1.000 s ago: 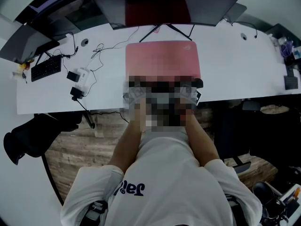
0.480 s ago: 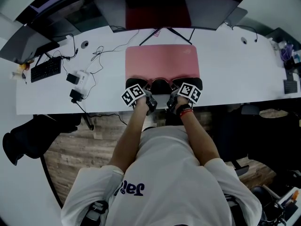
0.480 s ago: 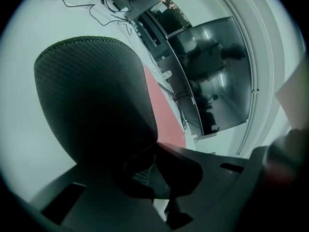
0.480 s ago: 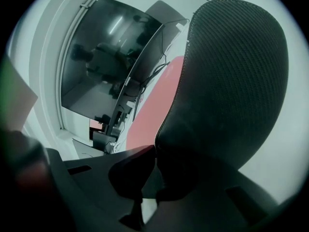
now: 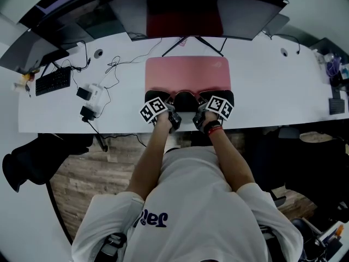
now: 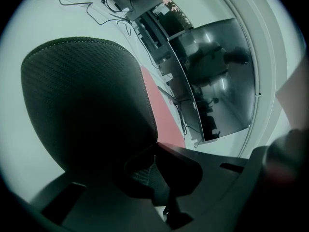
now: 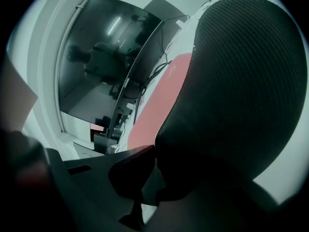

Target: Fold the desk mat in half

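Observation:
A pink desk mat [image 5: 187, 72] lies on the white desk [image 5: 272, 86] in front of the monitor. Its near edge is lifted and curled over, so the black underside [image 5: 185, 99] shows. My left gripper [image 5: 160, 103] is shut on the near left corner and my right gripper [image 5: 214, 103] is shut on the near right corner. In the left gripper view the black textured underside [image 6: 87, 105] rises from the left gripper [image 6: 155, 164], with the pink top [image 6: 161, 115] beyond. The right gripper view mirrors this: black underside [image 7: 241, 91], pink top [image 7: 159, 100], right gripper [image 7: 155, 163].
A wide monitor [image 5: 188, 10] on a stand is behind the mat. A keyboard [image 5: 53, 79], a small white adaptor [image 5: 94, 93] and loose cables lie to the left. Small items sit at the desk's far right end [image 5: 335, 81]. The person stands at the desk's front edge.
Both grippers have carried the mat's near edge a little farther across the desk, away from the person. Less of the pink top shows now.

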### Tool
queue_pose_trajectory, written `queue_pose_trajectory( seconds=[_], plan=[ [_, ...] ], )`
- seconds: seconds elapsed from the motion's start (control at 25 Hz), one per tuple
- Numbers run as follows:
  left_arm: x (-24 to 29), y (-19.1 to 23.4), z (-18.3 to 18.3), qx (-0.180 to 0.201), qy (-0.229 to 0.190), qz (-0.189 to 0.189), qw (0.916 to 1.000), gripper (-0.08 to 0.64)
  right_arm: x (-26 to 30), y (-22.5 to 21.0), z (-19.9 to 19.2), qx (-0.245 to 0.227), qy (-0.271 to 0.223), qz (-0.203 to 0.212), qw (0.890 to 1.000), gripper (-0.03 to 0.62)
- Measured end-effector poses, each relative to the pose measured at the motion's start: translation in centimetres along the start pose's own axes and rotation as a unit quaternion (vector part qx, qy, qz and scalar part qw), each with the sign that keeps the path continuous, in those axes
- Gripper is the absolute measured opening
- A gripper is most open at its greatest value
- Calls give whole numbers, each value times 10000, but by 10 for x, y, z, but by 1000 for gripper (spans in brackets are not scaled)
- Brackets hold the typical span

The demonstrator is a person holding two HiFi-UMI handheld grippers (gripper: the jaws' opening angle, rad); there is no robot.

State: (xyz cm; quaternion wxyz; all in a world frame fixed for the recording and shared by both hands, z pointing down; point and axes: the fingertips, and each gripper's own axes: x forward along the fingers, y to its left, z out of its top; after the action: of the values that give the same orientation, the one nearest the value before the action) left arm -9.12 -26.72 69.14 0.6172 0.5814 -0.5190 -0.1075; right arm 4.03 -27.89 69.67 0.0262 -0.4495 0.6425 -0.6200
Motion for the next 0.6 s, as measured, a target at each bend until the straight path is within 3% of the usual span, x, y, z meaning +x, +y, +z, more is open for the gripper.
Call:
queue_pose_trajectory(
  seconds=[0.6],
  plan=[
    [16,-6,16,-61,-137,48,9999,31,16,3,20,192,59,29,9998,31]
  ],
)
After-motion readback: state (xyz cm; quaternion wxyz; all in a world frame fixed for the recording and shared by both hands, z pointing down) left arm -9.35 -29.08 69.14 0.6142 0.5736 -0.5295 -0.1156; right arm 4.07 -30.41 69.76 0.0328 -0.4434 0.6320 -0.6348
